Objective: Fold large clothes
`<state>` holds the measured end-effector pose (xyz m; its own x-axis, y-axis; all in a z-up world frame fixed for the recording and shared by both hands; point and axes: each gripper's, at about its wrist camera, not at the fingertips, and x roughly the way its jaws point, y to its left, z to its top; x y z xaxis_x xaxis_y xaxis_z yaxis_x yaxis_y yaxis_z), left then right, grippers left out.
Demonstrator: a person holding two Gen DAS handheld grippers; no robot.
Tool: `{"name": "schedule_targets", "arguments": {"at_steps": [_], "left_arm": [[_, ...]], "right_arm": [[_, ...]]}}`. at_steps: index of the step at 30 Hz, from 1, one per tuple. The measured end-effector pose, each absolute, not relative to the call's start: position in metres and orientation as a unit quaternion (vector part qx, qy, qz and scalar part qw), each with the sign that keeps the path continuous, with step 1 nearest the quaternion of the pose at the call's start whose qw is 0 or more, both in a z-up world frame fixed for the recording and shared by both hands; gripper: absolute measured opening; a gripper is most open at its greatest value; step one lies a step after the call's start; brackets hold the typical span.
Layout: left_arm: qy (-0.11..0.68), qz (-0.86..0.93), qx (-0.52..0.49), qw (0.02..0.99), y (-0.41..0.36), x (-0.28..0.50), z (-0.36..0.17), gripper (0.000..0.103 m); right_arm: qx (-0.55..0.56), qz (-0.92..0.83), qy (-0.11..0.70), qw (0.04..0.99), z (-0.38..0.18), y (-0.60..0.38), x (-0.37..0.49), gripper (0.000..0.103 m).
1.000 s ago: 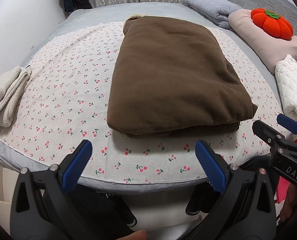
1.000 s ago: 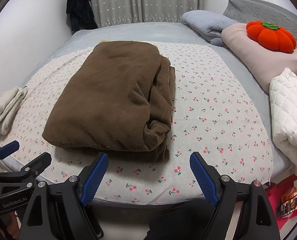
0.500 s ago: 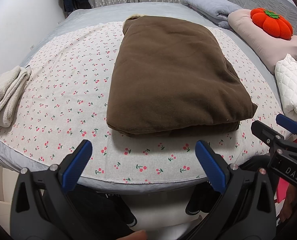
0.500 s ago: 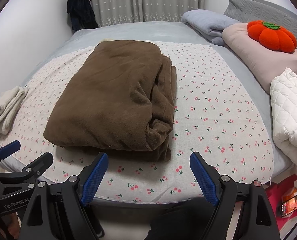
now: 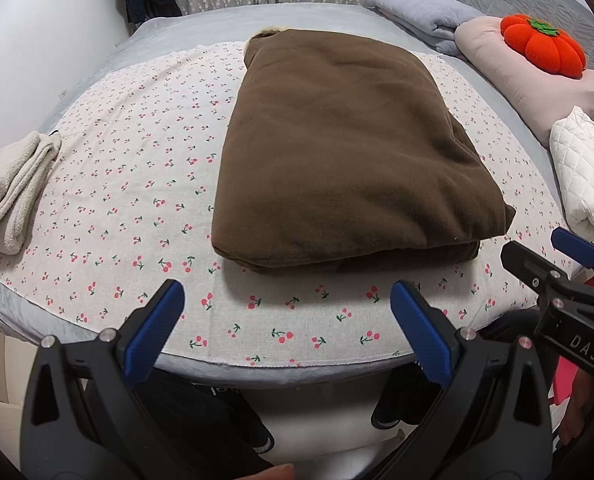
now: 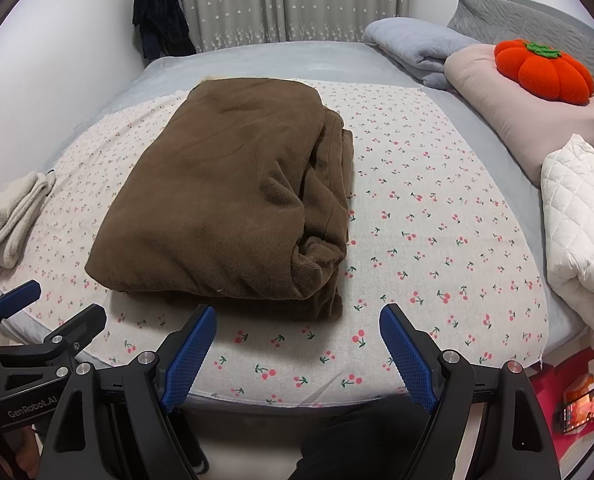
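Note:
A large brown garment [image 5: 345, 152] [image 6: 225, 196] lies folded into a thick rectangle on the cherry-print sheet [image 5: 129, 184] [image 6: 429, 224] in the middle of the bed. Its stacked layers show along the right side in the right wrist view. My left gripper [image 5: 287, 300] hangs open over the sheet's near edge, just short of the garment's front fold, holding nothing. My right gripper [image 6: 297, 328] is open too, nothing in it, in front of the garment's near right corner. Each gripper shows at the side of the other's view.
A beige folded cloth [image 5: 9, 196] [image 6: 9, 220] rests at the bed's left edge. A white quilted item [image 5: 585, 176] [image 6: 581, 216], a pink pillow [image 6: 537, 120] with an orange pumpkin cushion [image 5: 545, 44] [image 6: 543, 70] and a grey blanket [image 6: 417, 46] line the right side. Dark clothing [image 6: 159, 20] hangs at the back.

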<state>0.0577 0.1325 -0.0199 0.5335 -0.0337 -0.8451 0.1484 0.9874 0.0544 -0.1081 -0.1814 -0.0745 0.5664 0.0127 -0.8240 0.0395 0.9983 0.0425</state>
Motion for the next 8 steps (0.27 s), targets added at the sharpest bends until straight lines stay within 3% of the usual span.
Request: {"name": "schedule_targets", "arguments": {"at_steps": [8], "left_arm": [[0.481, -0.054, 0.057, 0.873, 0.1371, 0.0607, -0.0226, 0.102]], "right_arm": [[0.028, -0.001, 0.466, 0.885, -0.0766, -0.1799, -0.1044, 0.086]]}}
